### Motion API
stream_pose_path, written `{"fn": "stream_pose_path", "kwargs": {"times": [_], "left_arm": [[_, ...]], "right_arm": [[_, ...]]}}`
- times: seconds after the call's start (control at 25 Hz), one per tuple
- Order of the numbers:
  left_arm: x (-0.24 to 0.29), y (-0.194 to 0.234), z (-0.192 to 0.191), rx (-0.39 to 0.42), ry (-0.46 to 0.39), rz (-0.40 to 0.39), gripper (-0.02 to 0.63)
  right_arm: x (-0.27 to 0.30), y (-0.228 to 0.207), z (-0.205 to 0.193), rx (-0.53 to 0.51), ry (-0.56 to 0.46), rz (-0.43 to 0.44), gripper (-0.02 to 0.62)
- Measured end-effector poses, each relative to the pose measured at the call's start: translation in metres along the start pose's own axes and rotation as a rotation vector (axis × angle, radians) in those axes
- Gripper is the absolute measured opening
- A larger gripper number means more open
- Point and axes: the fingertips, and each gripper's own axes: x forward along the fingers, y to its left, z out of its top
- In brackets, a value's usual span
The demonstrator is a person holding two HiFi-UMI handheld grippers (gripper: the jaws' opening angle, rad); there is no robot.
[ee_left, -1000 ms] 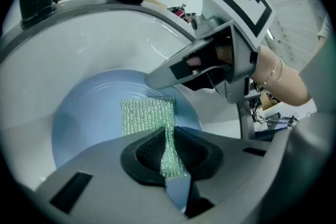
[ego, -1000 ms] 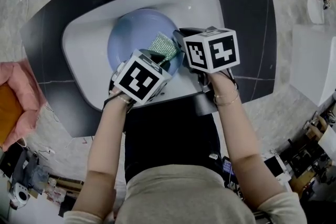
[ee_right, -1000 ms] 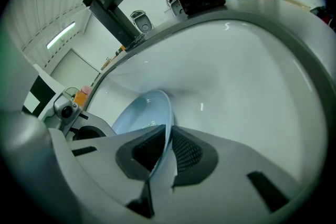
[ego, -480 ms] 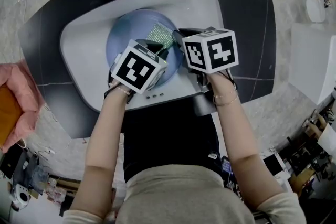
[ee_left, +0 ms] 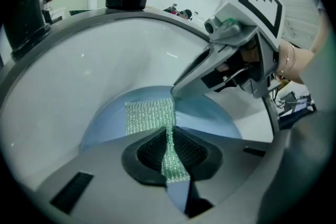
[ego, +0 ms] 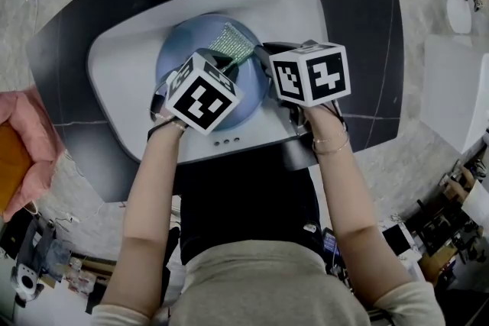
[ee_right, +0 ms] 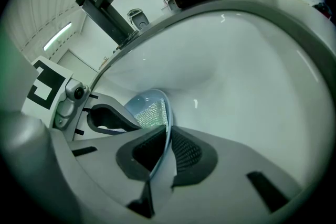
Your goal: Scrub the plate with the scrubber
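Overhead, sink: in the head view, a white oval sink (ego: pixel 122 69) sits in a dark counter (ego: pixel 65 38).
Plate: a round pale-blue plate (ego: pixel 177 50) lies inside the sink, towards its near right side.
Scrubber: a green woven-mesh scrubber (ego: pixel 231 42) lies flat on the plate near its far rim.
Change: over the last second the left gripper (ego: pixel 228 66) has pushed away from the person. The scrubber has slid from the plate's middle to its far part, so a scrubbing stroke looks under way.
Right gripper: the right gripper (ego: pixel 261 57) has stayed at the plate's right edge.
Left gripper view, jaws: they are pressed together on the scrubber's near end (ee_left: pixel 170 157). The rest of the mesh (ee_left: pixel 149 115) fans out flat on the blue surface.
Neighbour: the right gripper's tip (ee_left: pixel 178 89) rests at the plate rim just beside the mesh.
Right gripper view, jaws: they pinch the plate's thin rim (ee_right: pixel 165 134), which stands edge-on between the pads.
Beyond: the scrubber (ee_right: pixel 152 115) shows on the plate face, with the left gripper (ee_right: pixel 113 118) behind it.
Meaning: with the plate steadied, the stroke could likely return over the unscrubbed near half.
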Motion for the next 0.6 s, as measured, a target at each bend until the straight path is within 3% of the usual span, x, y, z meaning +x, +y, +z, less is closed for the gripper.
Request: {"fn": "stream_pose_path", "kwargs": {"times": [0.24, 0.6], "left_arm": [[0.001, 0.019, -0.005, -0.013, -0.006, 0.017, 0.055], [-0.010, 0.048, -0.033, -0.016, 0.064, 0.131, 0.052]], "right_arm": [[0.002, -0.003, -0.003, 0.005, 0.003, -0.004, 0.044], [0.001, -0.003, -0.004, 0.004, 0.003, 0.005, 0.046]]}}
